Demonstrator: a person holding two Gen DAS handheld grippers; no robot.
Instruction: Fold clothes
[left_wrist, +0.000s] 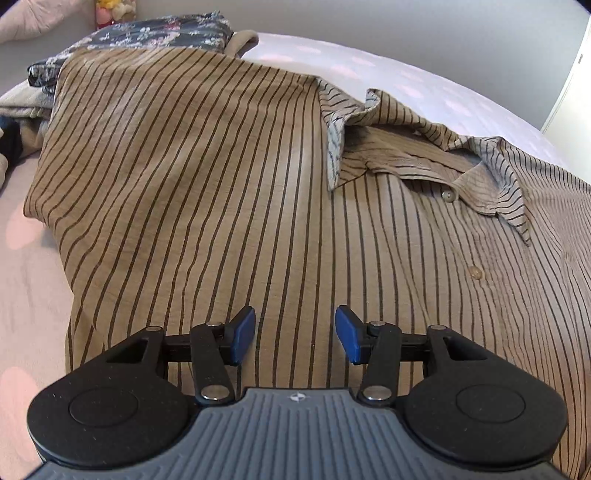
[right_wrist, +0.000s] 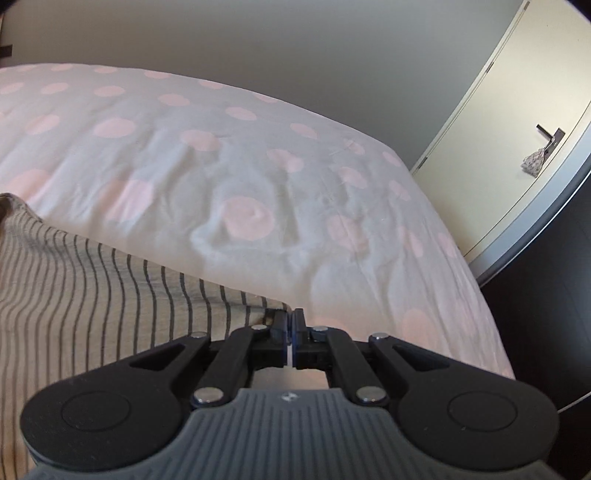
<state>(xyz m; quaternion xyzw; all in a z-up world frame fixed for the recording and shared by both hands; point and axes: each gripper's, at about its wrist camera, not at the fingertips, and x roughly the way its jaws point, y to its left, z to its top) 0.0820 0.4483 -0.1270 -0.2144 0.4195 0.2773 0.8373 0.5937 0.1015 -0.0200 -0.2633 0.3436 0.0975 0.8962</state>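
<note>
A tan shirt with thin dark stripes (left_wrist: 229, 192) lies spread on the bed, collar (left_wrist: 436, 147) at the upper right, buttons down the front, its left side folded over. My left gripper (left_wrist: 295, 334) hovers just above the shirt's front, blue pads apart, holding nothing. In the right wrist view the same shirt (right_wrist: 92, 280) fills the lower left. My right gripper (right_wrist: 290, 328) is shut at the shirt's edge, at a corner of the fabric; the grip itself is partly hidden by the fingers.
The bed has a white cover with pink dots (right_wrist: 236, 177). A pile of other clothes, one dark with flowers (left_wrist: 159, 35), lies behind the shirt at the far left. The bed's right edge drops beside a white door (right_wrist: 517, 129) and dark floor.
</note>
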